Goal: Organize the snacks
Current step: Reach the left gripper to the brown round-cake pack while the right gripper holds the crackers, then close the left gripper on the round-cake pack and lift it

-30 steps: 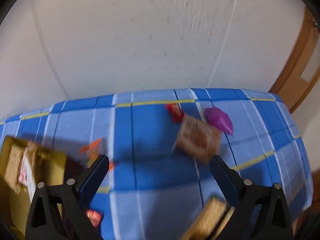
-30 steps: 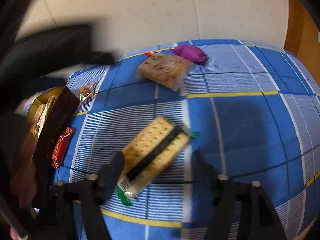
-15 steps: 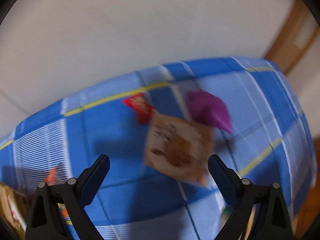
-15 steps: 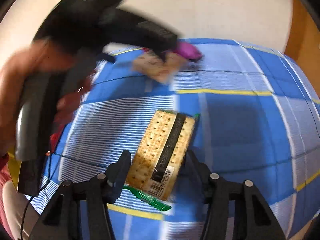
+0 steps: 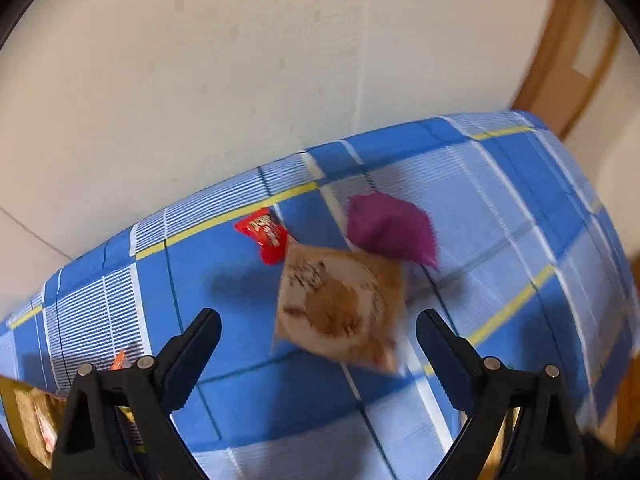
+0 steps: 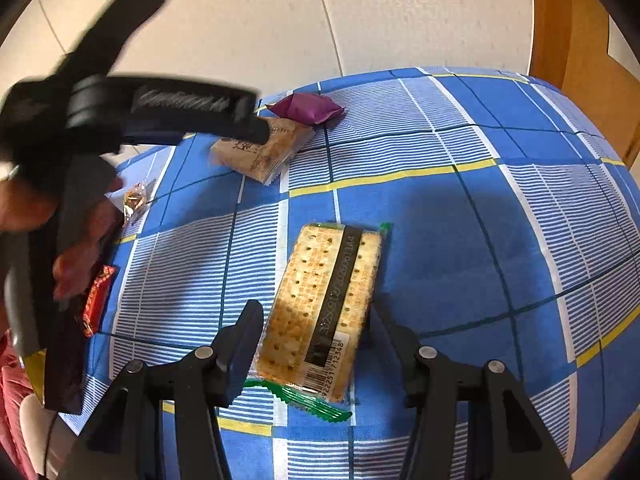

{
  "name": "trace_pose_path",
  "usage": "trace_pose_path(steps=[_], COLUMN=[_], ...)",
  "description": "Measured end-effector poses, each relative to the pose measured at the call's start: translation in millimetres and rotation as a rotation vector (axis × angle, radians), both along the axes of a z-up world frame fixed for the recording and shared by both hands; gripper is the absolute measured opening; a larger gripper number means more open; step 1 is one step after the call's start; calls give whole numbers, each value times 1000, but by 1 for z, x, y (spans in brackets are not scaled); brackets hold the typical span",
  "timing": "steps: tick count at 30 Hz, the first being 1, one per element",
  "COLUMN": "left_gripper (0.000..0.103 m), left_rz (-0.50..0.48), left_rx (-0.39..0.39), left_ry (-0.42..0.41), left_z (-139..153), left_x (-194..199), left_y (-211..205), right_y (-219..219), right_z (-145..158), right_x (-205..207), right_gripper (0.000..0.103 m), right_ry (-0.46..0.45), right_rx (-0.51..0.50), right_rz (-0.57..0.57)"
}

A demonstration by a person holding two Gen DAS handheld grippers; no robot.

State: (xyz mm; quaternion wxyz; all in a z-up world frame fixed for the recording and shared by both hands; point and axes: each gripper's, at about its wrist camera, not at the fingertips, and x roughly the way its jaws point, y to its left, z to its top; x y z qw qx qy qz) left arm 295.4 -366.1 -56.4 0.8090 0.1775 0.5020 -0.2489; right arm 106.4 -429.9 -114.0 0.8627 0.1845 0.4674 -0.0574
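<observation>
A long cracker pack [image 6: 324, 304] with a black strip and green ends lies on the blue checked cloth [image 6: 480, 240]. My right gripper [image 6: 316, 316] is shut on its near end, one finger pressing each long side. A brown snack packet [image 5: 336, 308] lies flat further back, seen in the right wrist view as the brown packet [image 6: 260, 152]. My left gripper [image 5: 318, 320] hangs open just above it, fingers wide on both sides and not touching. A purple packet [image 5: 390, 226] and a red sweet [image 5: 264, 234] touch the brown packet's far edge.
A gold box [image 5: 28, 420] holding snacks stands at the left edge of the table. An orange sweet [image 5: 118, 360], a clear-wrapped sweet [image 6: 134, 200] and a red bar [image 6: 96, 300] lie near it. A pale wall runs behind; a wooden frame [image 6: 560, 40] stands at right.
My right gripper's fingers have drawn in onto the cracker pack, which now lies lengthwise between them. My left gripper has swung right and lower, from the box to over the brown packet.
</observation>
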Motion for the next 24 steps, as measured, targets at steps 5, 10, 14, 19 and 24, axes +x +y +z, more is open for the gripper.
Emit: trace_pose_path(steps=[5, 10, 14, 19, 24], left_gripper=[95, 76, 75, 76, 98], left_rz=[-41, -79, -76, -71, -62], left_rx=[63, 29, 26, 41, 74], left_ry=[-16, -17, -21, -12, -20], left_z=[-20, -20, -20, -20, -18], left_x=[-3, -13, -20, -41, -61], left_y=[-15, -10, 5, 30, 55], right_y=[-2, -4, -5, -4, -1], right_z=[-1, -1, -1, -2, -1], right_x=[-2, -1, -1, -1, -1], right_gripper=[56, 56, 56, 55, 55], right_ry=[-13, -11, -15, -14, -9], right_rx=[19, 14, 20, 13, -5], right_rz=[5, 7, 7, 14, 14])
